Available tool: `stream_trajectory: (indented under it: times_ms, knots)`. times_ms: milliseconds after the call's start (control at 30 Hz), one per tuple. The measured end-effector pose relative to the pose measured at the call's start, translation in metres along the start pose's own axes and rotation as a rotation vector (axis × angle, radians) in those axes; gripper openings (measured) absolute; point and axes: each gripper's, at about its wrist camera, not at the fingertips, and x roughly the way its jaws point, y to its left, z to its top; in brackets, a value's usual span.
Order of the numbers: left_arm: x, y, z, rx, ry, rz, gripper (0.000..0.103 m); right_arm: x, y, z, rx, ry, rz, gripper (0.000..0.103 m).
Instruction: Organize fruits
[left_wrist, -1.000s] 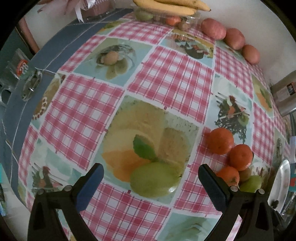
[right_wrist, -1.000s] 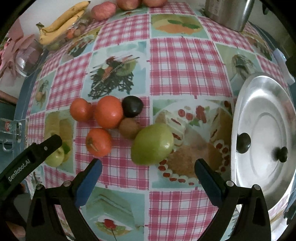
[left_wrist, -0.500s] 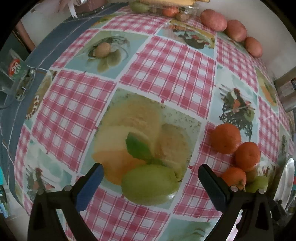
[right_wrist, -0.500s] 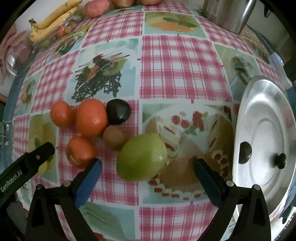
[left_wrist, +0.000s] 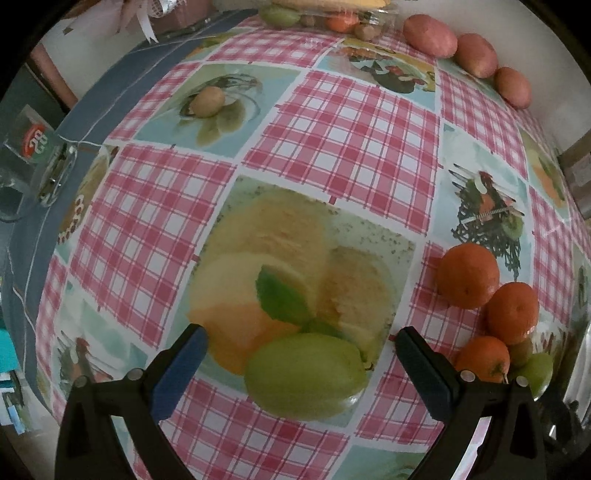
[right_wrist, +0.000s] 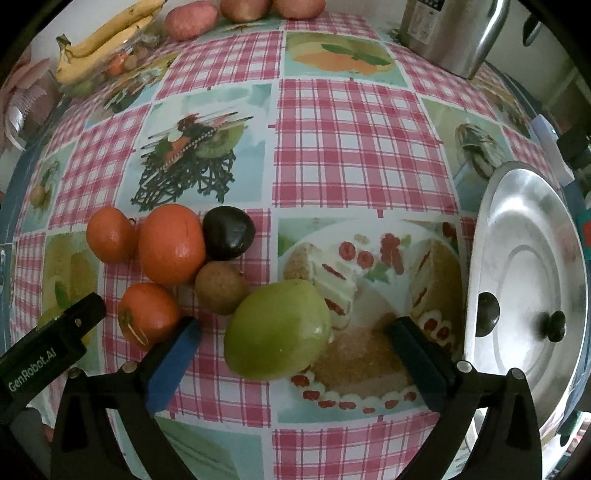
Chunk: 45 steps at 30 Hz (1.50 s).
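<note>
In the left wrist view a green fruit lies on the checked tablecloth, between the wide-apart fingers of my open left gripper. Three oranges cluster to its right. In the right wrist view a second, larger green fruit lies between the fingers of my open right gripper. Left of it are three oranges, a dark plum and a brown kiwi. The left gripper's body shows at the lower left of that view.
A metal lid lies at the table's right edge. A steel kettle stands at the far right. Bananas on a clear container and reddish potatoes line the far wall. The table's blue edge runs at the left.
Both grippers have moved forward and lower toward their green fruits, which now sit further in between the fingers. Both stay open.
</note>
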Motion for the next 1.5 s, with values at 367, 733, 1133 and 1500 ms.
stream_trajectory:
  times_ms: [367, 733, 1133, 1500]
  knots:
    - [-0.005, 0.010, -0.009, -0.055, -0.014, 0.010, 0.103, -0.003, 0.001, -0.016, 0.000, -0.032, -0.003, 0.103]
    - [-0.015, 0.008, -0.007, -0.015, -0.026, -0.017, 0.084, -0.014, 0.001, -0.001, -0.027, -0.030, 0.005, 0.070]
    - [-0.026, 0.011, -0.001, -0.019, -0.022, -0.071, 0.053, -0.018, 0.008, 0.001, -0.053, -0.024, 0.015, 0.051]
    - [-0.032, 0.026, 0.001, -0.086, -0.015, -0.148, 0.052, -0.020, -0.009, 0.000, 0.012, -0.011, 0.031, 0.051]
